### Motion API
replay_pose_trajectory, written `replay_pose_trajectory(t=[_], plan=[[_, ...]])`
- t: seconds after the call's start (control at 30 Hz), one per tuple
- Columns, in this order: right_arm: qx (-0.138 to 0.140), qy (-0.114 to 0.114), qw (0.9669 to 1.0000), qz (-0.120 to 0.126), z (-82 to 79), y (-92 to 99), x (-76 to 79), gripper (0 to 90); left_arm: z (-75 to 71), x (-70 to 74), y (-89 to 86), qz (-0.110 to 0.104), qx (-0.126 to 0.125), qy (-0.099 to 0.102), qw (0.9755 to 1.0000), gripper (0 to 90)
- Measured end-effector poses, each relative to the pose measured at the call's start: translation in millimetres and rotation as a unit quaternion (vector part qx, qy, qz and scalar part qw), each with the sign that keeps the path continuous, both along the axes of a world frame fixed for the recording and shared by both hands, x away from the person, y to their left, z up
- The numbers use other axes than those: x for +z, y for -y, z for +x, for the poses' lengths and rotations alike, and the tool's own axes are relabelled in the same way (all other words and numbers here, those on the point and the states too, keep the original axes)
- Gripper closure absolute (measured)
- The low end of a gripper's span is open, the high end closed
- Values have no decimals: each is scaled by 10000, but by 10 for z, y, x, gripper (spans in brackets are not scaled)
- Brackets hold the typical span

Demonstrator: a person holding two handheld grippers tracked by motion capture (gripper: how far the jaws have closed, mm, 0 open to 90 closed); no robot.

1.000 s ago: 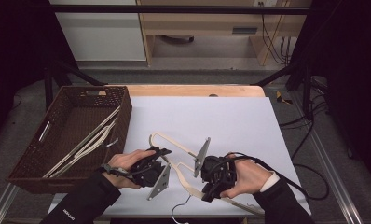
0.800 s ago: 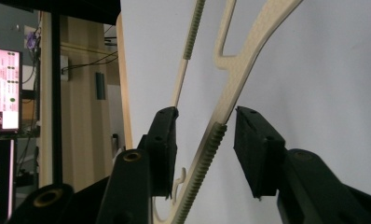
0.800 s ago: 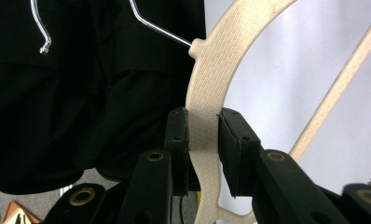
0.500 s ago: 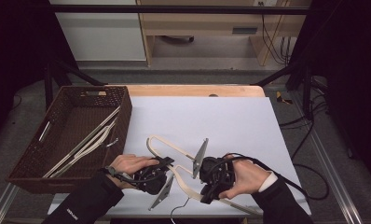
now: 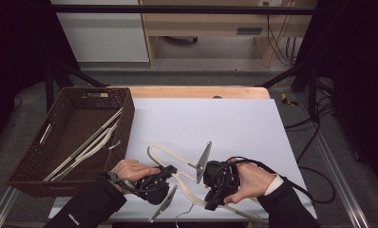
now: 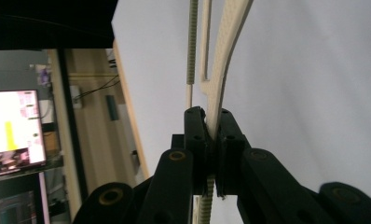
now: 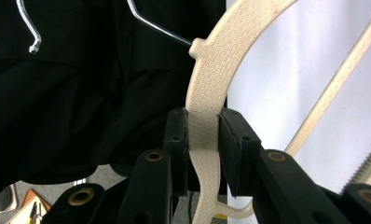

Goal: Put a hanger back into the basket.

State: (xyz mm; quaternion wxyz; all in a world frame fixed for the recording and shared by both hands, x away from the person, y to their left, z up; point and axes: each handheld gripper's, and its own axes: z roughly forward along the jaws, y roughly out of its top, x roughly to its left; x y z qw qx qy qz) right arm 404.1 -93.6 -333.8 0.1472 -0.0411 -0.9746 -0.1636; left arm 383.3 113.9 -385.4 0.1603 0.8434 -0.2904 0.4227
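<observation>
The cream hanger (image 5: 177, 164) lies near the table's (image 5: 234, 118) front edge, and I have it by both arms: my left gripper (image 6: 212, 133) has just closed onto one, my right gripper (image 7: 203, 140) clamps the other. I judge this the pick-up; next, lift evenly toward the brown basket (image 5: 33, 178) at the table's left edge, where other hangers (image 5: 89, 145) lie.

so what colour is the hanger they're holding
Cream hanger, with a silver metal hook; clearest in the right gripper view.
</observation>
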Motion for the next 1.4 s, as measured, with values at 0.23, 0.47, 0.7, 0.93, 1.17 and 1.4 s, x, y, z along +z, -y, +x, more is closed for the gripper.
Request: replay_pose_trajectory(t=[0.23,0.47,0.7,0.93,1.17,1.4], plan=[[-59,147,9999,34,5,40,46,738,9,12,-11,-6,157,-196,9997,856],[-386,609,9967,360,47,195,179,717,26,75,-30,45,550,-323,9980,857],[-1782,1647,9669,793,271,529,315,568,55,205,-101,-504,891,-684,9924,858],[-3123,2660,8964,1678,490,908,258,320,90,321,-145,-758,1178,-951,9856,857],[-4076,3042,8286,2340,571,1245,179,179,114,384,-181,-918,1457,-1305,9764,857],[-4613,3152,7867,2626,574,1484,38,98,138,487,-263,-1205,1619,-1793,9629,857]])
